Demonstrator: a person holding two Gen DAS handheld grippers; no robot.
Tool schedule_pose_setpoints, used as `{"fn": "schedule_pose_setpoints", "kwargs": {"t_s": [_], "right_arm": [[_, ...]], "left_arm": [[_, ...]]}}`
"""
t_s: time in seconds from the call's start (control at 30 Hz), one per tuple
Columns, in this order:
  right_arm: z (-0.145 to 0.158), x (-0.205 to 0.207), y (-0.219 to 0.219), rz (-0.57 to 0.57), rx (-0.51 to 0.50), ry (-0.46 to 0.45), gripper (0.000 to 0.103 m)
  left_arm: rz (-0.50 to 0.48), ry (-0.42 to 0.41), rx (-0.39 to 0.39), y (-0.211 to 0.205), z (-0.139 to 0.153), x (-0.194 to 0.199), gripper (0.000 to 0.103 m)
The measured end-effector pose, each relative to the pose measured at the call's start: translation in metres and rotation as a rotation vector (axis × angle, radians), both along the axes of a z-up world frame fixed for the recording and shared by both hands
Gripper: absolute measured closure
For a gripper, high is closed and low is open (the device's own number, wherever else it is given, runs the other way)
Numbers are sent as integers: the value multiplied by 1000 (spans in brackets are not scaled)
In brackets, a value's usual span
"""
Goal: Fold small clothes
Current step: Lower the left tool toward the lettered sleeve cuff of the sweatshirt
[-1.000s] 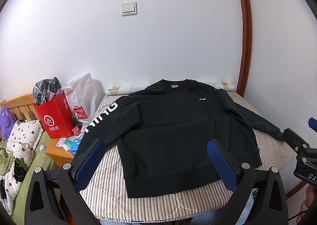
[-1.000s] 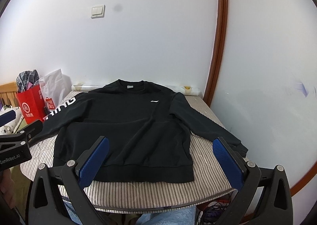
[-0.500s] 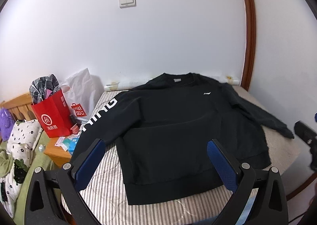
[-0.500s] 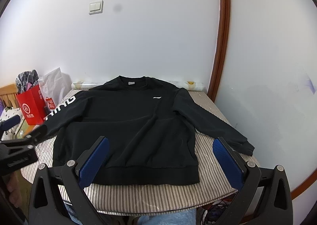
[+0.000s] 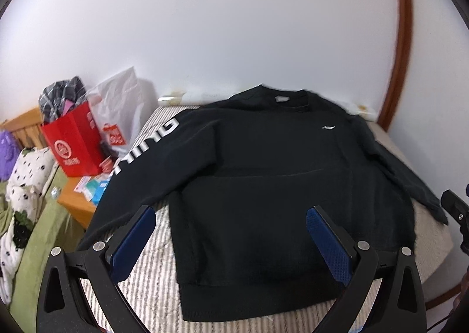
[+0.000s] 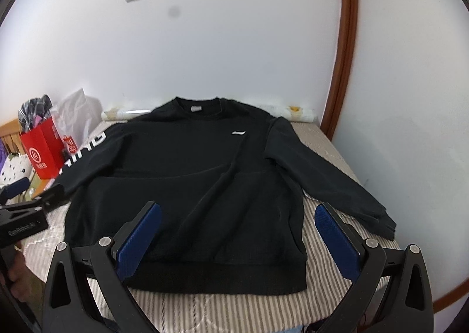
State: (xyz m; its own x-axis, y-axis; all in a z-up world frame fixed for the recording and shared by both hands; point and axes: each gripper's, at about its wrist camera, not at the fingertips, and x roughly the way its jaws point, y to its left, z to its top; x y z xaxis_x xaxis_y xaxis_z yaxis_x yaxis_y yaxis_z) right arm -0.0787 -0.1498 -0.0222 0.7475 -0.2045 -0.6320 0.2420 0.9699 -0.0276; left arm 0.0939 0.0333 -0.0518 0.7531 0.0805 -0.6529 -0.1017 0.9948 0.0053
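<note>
Striped table w/ black sweatshirt, white wall; both tools released.

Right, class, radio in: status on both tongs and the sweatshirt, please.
Left tongs open, empty. Right tongs open, empty. Black sweatshirt flat on striped table, sleeves spread, unfolded. Nothing on it.

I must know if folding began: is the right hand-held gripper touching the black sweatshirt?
Cannot tell. Right wrist view: the open right hand-held gripper overlaps the black sweatshirt, contact unclear.
</note>
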Motion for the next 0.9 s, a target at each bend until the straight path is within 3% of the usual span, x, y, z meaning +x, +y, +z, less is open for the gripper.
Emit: {"fn": "schedule_pose_setpoints", "kwargs": {"t_s": [0.27,0.5,0.7,0.9], "right_arm": [[-39,57,-6,65,18,87,0],[-77,100,4,65,33,191,0],[-100,116,20,27,76,268,0],[-97,118,45,0,45,280,0]], "left_arm": [[101,93,-8,25,-36,22,0],[133,179,-104,58,-68,39,0],[95,192,-173,81,-83,51,0],[34,197,-254,98,-94,59,0]]}}
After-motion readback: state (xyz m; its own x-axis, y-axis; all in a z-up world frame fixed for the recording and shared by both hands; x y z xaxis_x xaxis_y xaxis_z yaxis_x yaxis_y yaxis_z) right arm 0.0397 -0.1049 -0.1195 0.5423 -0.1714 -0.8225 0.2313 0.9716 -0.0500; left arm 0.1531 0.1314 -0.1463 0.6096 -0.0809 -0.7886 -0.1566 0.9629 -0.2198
